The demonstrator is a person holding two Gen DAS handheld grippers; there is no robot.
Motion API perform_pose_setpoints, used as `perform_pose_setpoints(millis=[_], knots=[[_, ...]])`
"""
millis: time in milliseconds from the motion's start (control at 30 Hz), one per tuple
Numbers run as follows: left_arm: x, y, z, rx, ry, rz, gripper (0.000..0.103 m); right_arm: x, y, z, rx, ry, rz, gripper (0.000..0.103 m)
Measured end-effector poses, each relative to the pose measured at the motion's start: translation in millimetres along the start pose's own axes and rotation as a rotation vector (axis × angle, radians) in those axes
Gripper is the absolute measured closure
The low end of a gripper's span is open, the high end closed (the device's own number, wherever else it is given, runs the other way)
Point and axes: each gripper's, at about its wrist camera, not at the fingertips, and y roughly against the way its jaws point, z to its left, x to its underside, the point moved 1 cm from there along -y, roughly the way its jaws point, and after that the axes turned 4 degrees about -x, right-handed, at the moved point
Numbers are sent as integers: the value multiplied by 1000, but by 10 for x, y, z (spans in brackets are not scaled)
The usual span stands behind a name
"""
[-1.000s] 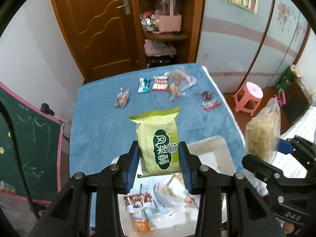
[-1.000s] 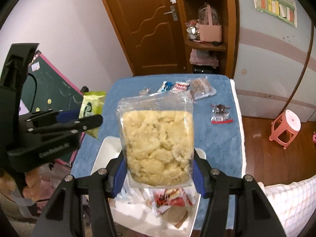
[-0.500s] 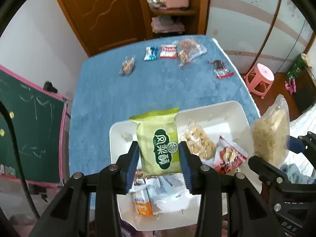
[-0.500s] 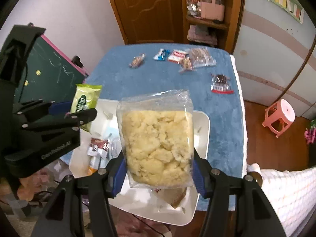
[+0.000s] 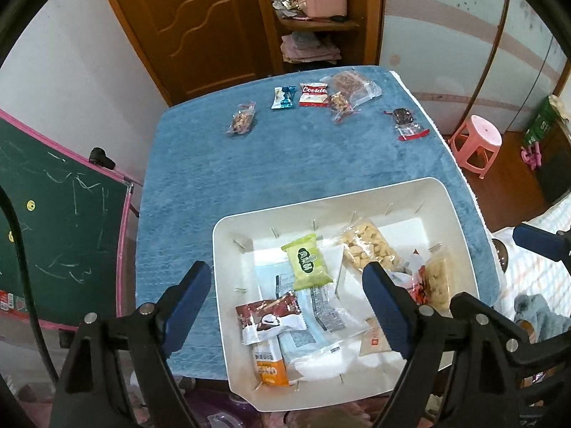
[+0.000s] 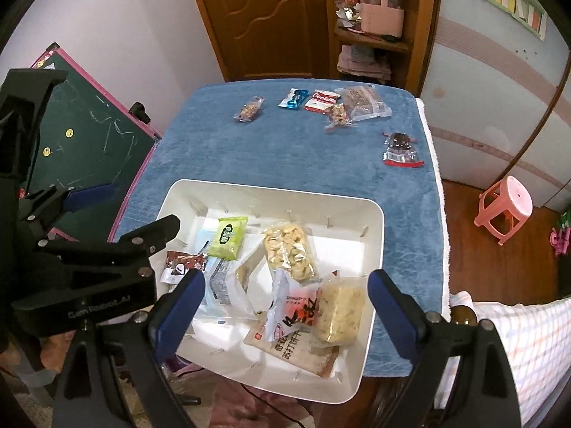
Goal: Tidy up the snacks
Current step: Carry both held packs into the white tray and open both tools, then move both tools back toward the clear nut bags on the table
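Observation:
A white bin (image 5: 321,204) (image 6: 271,189) sits on the near end of a blue-covered table and holds several snack packs. A green pack (image 5: 308,265) (image 6: 228,237) lies loose in its middle. A clear bag of pale yellow crumbly snack (image 6: 339,312) (image 5: 439,281) lies at its right side. My left gripper (image 5: 285,278) (image 6: 132,207) hangs over the bin's left half, its jaws opening, with nothing between them. My right gripper (image 6: 285,281) hovers over the bin's near right part, jaws also opening and holding nothing.
Several small packets lie at the table's far end: a nut bar (image 5: 242,120), a blue wrapper (image 5: 283,97), a red cookie pack (image 5: 313,94), a clear brown bag (image 5: 351,85), a dark red packet (image 5: 405,123). A green chalkboard (image 5: 53,221) stands left, a pink stool (image 5: 476,144) right.
Both grippers sank over the bin and opened. The green pack left the left jaws and the yellow bag left the right jaws. Both now lie in the bin.

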Motion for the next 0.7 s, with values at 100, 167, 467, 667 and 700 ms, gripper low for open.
perform_pose_setpoints(millis=[100,167,467,667,700], knots=[[2,16,27,1,9,-3,17,2,3,18,-4,-1,-3,9],[6,23,40,1,11,-6,17,1,6,34,-6,1,-4,9],[32,45,89,3,21,-8,17,-2,10,79,-11,5,-10,9],[31,51,135,-1,28,-9,17,-19,-9,110,-15,10,-6,9],[29,52,140,-1,30,-9,17,-25,-14,114,-15,10,-5,9]])
